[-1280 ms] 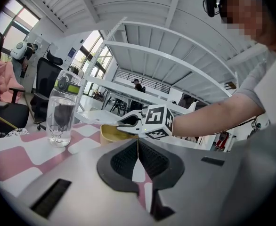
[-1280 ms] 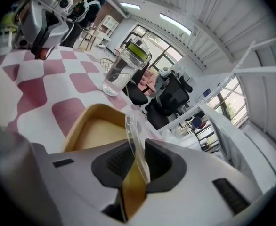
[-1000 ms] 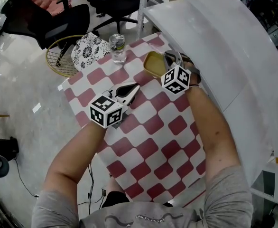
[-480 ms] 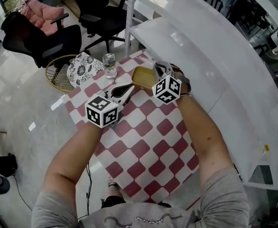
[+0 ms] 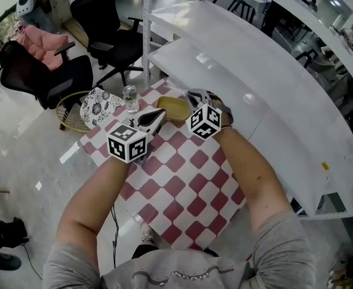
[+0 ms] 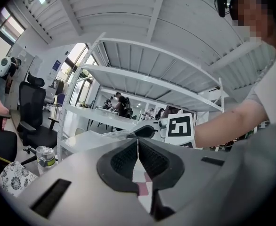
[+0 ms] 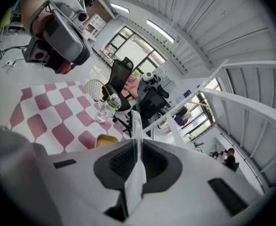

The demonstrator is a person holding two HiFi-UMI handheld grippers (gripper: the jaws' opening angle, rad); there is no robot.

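My right gripper (image 7: 137,147) is shut on a clear plastic piece (image 7: 136,126), which sticks up from between the pads. In the head view this gripper (image 5: 196,96) hangs just right of a yellow dish (image 5: 169,108) on the red-and-white checked table (image 5: 191,188). The dish (image 7: 106,140) shows far below the right jaws. My left gripper (image 6: 138,147) is shut with nothing between its pads. It is held above the table, left of the dish (image 5: 156,116). From the left gripper view the right gripper (image 6: 143,131) and the plastic piece (image 6: 113,134) are straight ahead.
A water bottle (image 5: 130,97) stands at the table's far left corner, also seen as the bottle (image 7: 108,106) and the bottle (image 6: 45,156). White shelving (image 5: 237,71) runs along the table's right side. Black chairs (image 5: 107,23) and a round basket (image 5: 74,110) stand on the floor beyond.
Both grippers have risen well above the table. The right one lifted the clear plastic away from the yellow dish. The head camera has also drawn back and higher.
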